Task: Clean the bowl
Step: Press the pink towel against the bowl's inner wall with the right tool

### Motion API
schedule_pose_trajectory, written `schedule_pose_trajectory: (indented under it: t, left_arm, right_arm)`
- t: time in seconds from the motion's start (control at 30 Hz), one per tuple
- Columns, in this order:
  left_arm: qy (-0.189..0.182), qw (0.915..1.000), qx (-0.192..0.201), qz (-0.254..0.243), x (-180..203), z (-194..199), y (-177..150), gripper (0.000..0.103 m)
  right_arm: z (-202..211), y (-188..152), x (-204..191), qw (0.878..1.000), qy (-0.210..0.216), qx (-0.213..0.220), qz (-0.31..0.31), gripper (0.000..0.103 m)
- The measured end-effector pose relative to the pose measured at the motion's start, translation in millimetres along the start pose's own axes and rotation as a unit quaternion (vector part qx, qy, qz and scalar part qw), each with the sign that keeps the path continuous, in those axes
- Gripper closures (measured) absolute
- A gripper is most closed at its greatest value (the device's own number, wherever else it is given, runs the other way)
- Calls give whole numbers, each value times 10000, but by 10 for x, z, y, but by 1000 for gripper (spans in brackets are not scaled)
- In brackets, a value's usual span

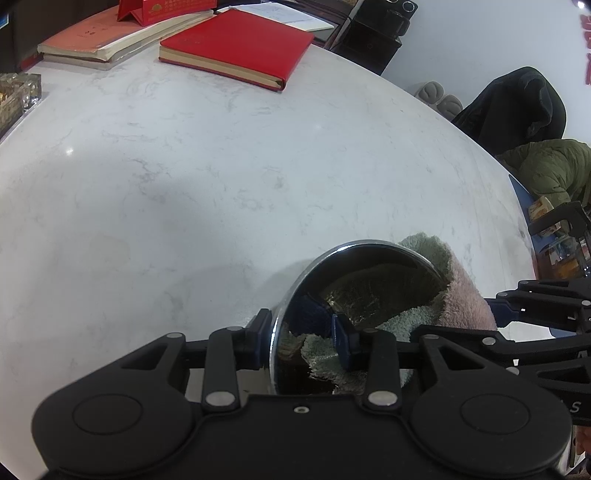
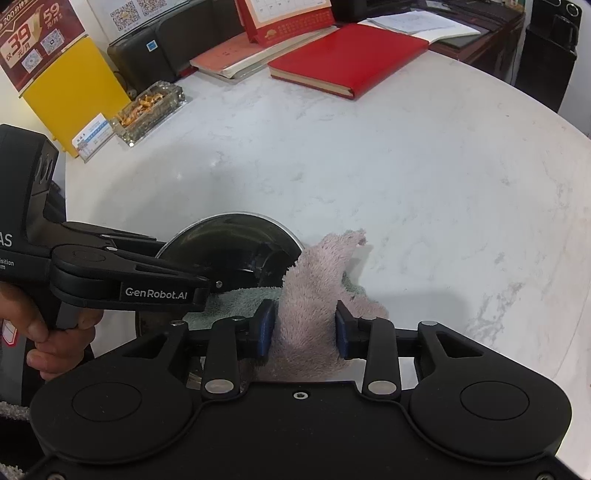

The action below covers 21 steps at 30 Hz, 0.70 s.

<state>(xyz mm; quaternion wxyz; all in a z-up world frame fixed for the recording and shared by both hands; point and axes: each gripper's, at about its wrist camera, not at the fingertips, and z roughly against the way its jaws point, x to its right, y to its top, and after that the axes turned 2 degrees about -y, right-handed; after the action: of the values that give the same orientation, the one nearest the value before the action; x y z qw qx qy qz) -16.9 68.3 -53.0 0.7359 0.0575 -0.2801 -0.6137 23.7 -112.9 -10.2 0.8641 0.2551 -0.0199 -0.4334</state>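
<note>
A shiny steel bowl is tilted on its side over the white marble table. My left gripper is shut on the bowl's rim, one finger outside and one inside. A pink and grey-green fleecy cloth lies in and over the bowl. In the right wrist view my right gripper is shut on the pink cloth, which reaches into the bowl. The left gripper's body crosses in front of the bowl there.
A red notebook and stacked books lie at the table's far side. A glass ashtray and yellow stand are at far left. Coats hang past the table's right edge.
</note>
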Motion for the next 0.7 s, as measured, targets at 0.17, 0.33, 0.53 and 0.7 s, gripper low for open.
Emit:
schedule_pose_trajectory:
  t: [0.17,0.33,0.53,0.7]
  left_arm:
    - [3,10000,1,-11,1,0,-3,69]
    - [3,10000,-6,-26,-2,4,-1,69]
    - [2,10000,-15,-28,0,7,5,69]
    - [-16,10000,-10,11,-3,10,12,69]
  right_arm:
    - [5,-10,2,10000,7,16,-53,69]
    - [7,-20,2,10000,5,24,-83,69]
    - [11,-21,-4,10000,-10,53,-82,69]
    - [74,-57,-19,9999,-12,133,-16,70]
